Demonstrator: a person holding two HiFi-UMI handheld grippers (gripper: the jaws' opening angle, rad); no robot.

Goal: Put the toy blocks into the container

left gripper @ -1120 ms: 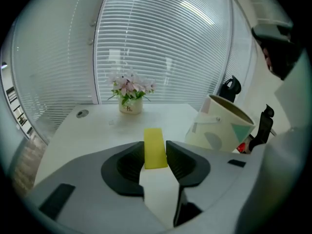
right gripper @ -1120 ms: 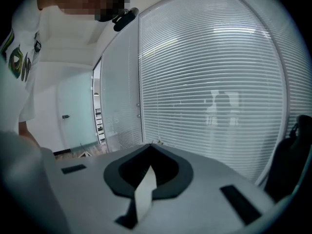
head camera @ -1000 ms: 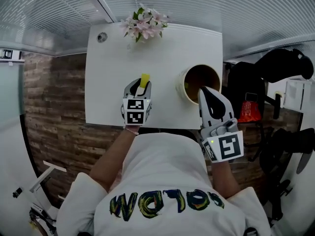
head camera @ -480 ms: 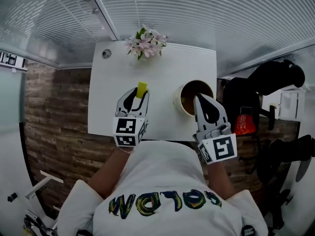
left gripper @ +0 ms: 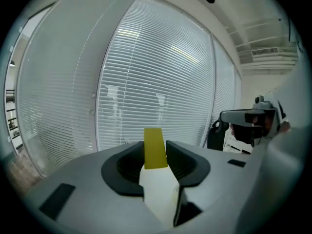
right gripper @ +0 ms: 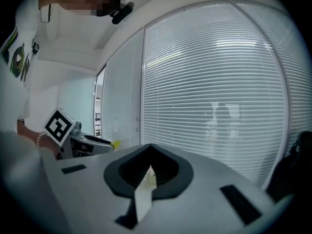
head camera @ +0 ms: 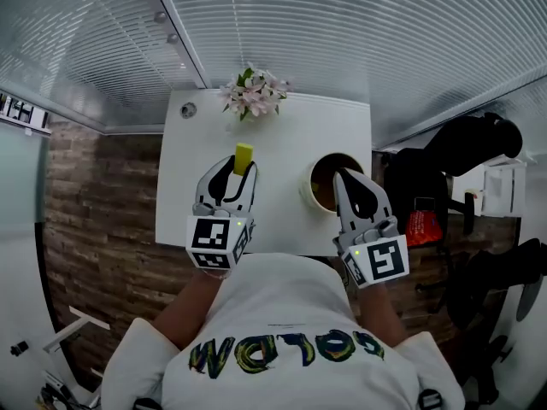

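Gripping a yellow block [left gripper: 155, 146], left claw [head camera: 237, 174] points nearly level.

Head view aimed steeply down from above, gripper views set close behind own jaws, window blinds [left gripper: 161, 72] ahead shared by all.
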